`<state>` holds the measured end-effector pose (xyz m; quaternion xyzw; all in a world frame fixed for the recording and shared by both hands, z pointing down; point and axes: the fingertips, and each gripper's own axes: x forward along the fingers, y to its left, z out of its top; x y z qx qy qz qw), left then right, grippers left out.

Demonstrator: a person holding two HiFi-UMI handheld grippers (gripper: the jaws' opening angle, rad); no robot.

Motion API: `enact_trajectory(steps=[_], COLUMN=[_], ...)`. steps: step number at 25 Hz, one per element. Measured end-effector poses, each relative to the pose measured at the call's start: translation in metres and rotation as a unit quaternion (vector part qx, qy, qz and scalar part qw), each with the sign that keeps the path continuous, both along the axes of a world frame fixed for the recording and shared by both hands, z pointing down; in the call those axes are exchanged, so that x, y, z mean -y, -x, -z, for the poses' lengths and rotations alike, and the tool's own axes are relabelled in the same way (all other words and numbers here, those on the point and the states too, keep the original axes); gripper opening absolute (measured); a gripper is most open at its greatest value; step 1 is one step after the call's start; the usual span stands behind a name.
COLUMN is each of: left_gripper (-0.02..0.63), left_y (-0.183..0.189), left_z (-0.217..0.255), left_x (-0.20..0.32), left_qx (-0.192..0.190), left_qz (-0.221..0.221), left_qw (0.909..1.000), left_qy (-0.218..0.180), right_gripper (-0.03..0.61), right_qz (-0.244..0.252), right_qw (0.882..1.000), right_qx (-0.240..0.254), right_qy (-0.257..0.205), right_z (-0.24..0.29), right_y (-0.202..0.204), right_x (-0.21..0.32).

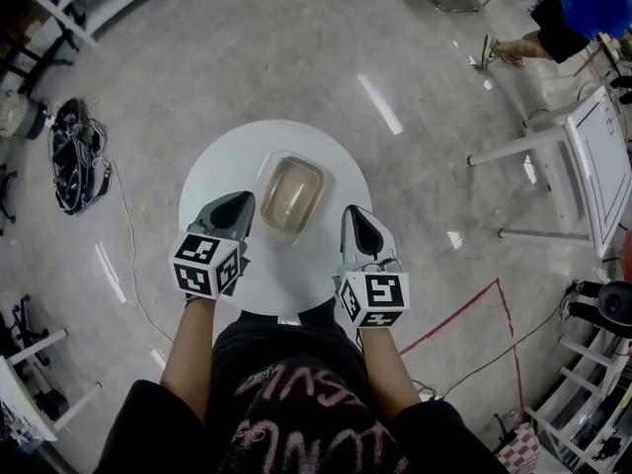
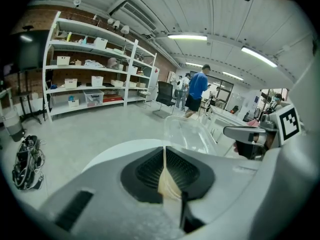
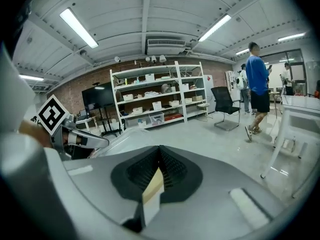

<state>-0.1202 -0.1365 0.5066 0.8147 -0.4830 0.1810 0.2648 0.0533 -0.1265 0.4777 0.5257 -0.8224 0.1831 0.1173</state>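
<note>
A clear plastic tub [image 1: 290, 196] with a beige inside stands near the middle of a round white table [image 1: 212, 171]. My left gripper [image 1: 240, 199] hovers over the table just left of the tub, jaws shut with nothing between them. My right gripper [image 1: 355, 211] hangs just right of the tub, also shut and empty. In the left gripper view the shut jaws [image 2: 164, 156] point past the tub [image 2: 187, 133] toward the right gripper [image 2: 250, 134]. In the right gripper view the closed jaws [image 3: 159, 156] face the left gripper [image 3: 75, 140].
A bundle of cables [image 1: 74, 156] lies on the floor at the left. A white desk frame [image 1: 592, 156] stands at the right, with red floor tape [image 1: 474, 304] nearby. A person in a blue top [image 1: 583, 8] is at the far right. Shelving [image 2: 95, 74] lines the wall.
</note>
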Motion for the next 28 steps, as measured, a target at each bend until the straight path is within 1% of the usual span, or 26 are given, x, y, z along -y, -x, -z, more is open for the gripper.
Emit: enact_trajectory(steps=[3,9,15,28], left_gripper=[0.015,0.015,0.015,0.015], left_y=[0.0,0.014,0.015,0.031], left_z=[0.009,0.028,0.043,0.083], left_x=[-0.003,-0.008,-0.012,-0.012], left_qx=[0.002,0.005,0.009,0.014], left_qz=[0.003,0.013,0.023,0.048], left_qw=[1.0,0.9995,0.9988,0.9954], left_qy=[-0.009,-0.027,-0.043,-0.082], right_gripper=[0.009,0.009,0.009,0.009], right_qz=[0.007,0.02,0.031,0.051], right_qw=[1.0,0.999,0.999,0.996], right_qx=[0.001,0.006,0.009,0.012], right_qy=[-0.008,-0.026,-0.041,-0.072], right_z=[0.007,0.027,0.04,0.075], right_y=[0.002,0.016,0.017,0.028], right_x=[0.001,0.003,0.003,0.008])
